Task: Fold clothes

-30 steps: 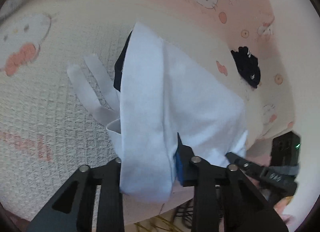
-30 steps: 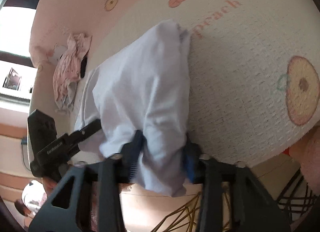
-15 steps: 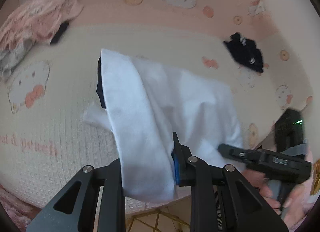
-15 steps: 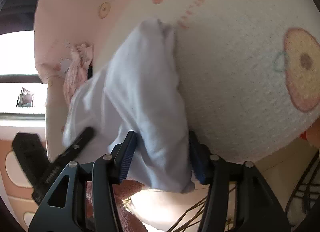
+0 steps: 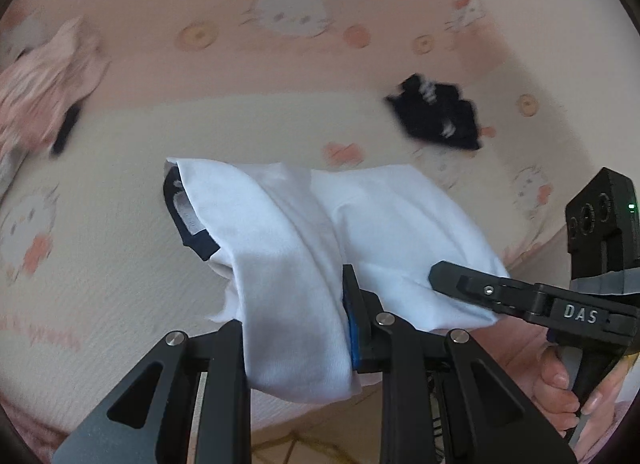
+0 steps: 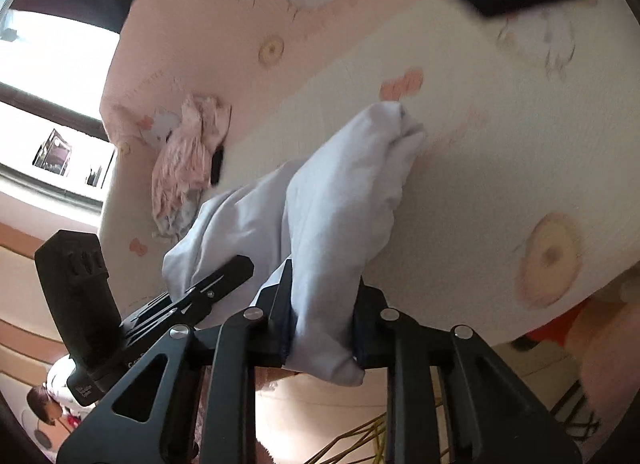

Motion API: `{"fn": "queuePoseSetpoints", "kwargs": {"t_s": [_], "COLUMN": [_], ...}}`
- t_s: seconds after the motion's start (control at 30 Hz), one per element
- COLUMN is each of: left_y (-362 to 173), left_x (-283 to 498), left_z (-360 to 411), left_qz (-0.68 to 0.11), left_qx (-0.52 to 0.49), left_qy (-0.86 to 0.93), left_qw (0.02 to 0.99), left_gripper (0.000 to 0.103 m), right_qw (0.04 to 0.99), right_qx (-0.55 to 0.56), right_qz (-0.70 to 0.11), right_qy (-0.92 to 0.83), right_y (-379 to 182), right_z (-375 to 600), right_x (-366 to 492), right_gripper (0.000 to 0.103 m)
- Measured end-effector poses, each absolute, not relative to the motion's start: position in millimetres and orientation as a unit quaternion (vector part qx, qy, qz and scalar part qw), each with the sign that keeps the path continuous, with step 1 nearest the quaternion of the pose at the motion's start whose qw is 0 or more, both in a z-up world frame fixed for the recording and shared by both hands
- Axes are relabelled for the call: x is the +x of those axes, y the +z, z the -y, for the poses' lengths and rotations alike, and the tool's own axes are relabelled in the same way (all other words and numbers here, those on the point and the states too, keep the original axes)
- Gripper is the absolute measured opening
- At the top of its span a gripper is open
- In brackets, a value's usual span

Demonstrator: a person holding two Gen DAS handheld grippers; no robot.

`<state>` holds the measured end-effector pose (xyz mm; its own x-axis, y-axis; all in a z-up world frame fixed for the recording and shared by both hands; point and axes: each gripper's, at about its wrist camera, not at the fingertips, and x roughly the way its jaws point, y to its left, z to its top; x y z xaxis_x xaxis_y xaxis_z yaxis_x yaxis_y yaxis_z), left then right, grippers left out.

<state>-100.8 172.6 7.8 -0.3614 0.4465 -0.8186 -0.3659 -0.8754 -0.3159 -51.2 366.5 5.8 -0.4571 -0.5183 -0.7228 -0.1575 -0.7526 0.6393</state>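
While both jaws pinch it, white shirt (image 5: 280, 232) drapes over bedspread (image 5: 100, 264).

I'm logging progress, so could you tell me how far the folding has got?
Done: white shirt looks part-folded, doubled over. In hand: left gripper and right gripper both clamp its near edge. Left: laying it flat, plus the pink garment and dark garment unfolded on the bed.

Soft, even daylight across both views, no hard shadows. The window (image 6: 52, 63) blows out to pure white at the right wrist view's left edge. Motion blur smears the pink garment (image 5: 44, 83) and the dark garment (image 5: 436, 115). Fisheye bending curves the bedspread (image 5: 100, 244), black vignette at the corners. The white shirt (image 5: 288, 248) stays fairly sharp.
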Motion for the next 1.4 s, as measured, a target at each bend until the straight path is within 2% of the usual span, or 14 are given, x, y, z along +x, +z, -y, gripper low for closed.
{"fn": "queuePoseSetpoints", "kwargs": {"t_s": [0.37,0.53,0.67,0.73,0.83,0.9,0.97,1.07,1.13,1.2,1.27,1.4], "left_y": [69,84,41,-10,-64,-69,-51,-18,4,7,-6,-45], "left_x": [-177,-214,-254,-279,-299,-301,-295,-282,-274,-280,-284,-286], "left_z": [-332,-399,-422,-434,-444,-439,-427,-415,-419,-446,-474,-494], "left_qz": [0.038,0.053,0.134,0.161,0.148,0.154,0.136,0.089,0.057,0.039,-0.005,-0.066], "left_qx": [-0.430,-0.390,-0.376,-0.438,-0.515,-0.526,-0.506,-0.445,-0.396,-0.402,-0.417,-0.469], "left_qy": [0.842,0.853,0.861,0.829,0.789,0.774,0.791,0.841,0.869,0.847,0.839,0.818], "left_qw": [0.322,0.342,0.316,0.309,0.300,0.317,0.314,0.293,0.293,0.346,0.350,0.327], "left_gripper": [0.023,0.023,0.024,0.025,0.039,0.048,0.053,0.053,0.051,0.050,0.050,0.048], "right_qw": [0.052,0.025,0.009,-0.030,-0.099,-0.111,-0.127,-0.178,-0.170,-0.115,-0.096,-0.144], "right_qx": [0.424,0.383,0.362,0.371,0.424,0.434,0.431,0.384,0.357,0.387,0.437,0.518], "right_qz": [0.357,0.334,0.296,0.293,0.334,0.343,0.323,0.251,0.211,0.200,0.192,0.114], "right_qy": [-0.831,-0.861,-0.884,-0.881,-0.836,-0.826,-0.833,-0.871,-0.894,-0.893,-0.874,-0.835], "right_y": [74,101,85,51,6,1,14,51,68,59,37,0], "right_z": [-537,-609,-653,-672,-699,-707,-708,-707,-698,-684,-671,-665], "right_x": [-76,-109,-156,-178,-193,-194,-190,-176,-173,-185,-198,-195], "right_gripper": [0.022,0.022,0.026,0.026,0.028,0.033,0.037,0.042,0.042,0.042,0.042,0.042]}}
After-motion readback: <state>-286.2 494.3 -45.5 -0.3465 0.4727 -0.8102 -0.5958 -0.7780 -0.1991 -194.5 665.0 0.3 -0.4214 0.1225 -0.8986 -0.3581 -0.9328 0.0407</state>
